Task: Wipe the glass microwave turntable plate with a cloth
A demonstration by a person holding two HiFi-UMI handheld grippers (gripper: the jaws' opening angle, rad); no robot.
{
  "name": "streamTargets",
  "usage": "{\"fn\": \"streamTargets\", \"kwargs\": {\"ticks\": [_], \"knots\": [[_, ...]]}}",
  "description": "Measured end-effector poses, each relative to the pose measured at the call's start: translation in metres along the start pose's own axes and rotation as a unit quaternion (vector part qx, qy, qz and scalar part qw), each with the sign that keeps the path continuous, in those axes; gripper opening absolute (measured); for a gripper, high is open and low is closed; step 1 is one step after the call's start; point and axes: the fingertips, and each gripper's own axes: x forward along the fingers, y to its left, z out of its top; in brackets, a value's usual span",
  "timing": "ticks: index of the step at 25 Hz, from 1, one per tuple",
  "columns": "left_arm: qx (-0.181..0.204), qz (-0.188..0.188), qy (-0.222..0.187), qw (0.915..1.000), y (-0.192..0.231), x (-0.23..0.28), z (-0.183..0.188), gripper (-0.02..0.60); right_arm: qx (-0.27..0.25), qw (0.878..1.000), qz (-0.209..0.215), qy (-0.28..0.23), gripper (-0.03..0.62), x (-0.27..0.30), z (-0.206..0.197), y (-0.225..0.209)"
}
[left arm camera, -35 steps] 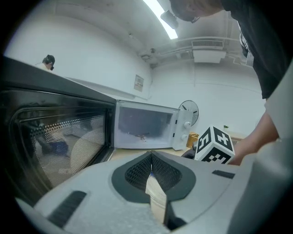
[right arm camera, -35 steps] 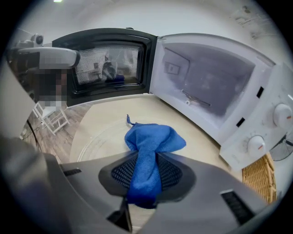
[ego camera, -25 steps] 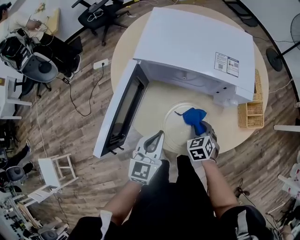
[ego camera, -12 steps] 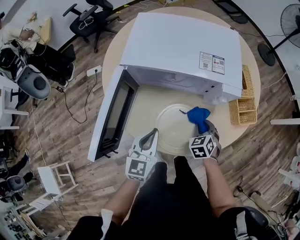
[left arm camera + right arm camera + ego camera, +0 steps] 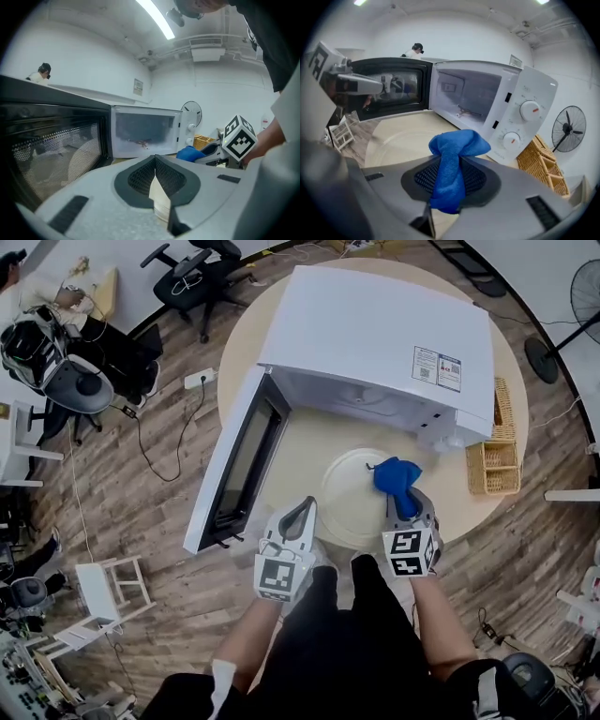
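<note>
While the plate point(image 5: 349, 491) lies below the jaws, my right gripper point(image 5: 405, 505) pinches the cloth point(image 5: 394, 474) tight; my left gripper point(image 5: 306, 514) is closed on its rim.

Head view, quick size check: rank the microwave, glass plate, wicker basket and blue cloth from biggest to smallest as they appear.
1. microwave, by far the largest.
2. glass plate.
3. wicker basket and blue cloth: they look about alike, and the cloth is bunched up, so I won't rank them.
</note>
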Motion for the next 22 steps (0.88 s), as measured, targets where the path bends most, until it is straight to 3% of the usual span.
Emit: {"fn": "streamTargets", "kwargs": {"ticks": [7,17,22], "knots": [[-0.021,0.019,0.012,0.9995,0.002,-0.02,-0.021,0.006,0.028,0.997,0.072,-0.023,0.098,-0.015,0.026,0.047],[-0.037,0.035,0.029,0.9983,0.009,-0.037,-0.042,0.006,-0.014,0.987,0.159,-0.013,0.097,-0.009,0.023,0.128],[-0.035,0.032,0.026,0.9985,0.008,-0.038,-0.041,0.006,-0.044,0.983,0.181,0.006,0.097,0.0,0.006,0.155]]}}
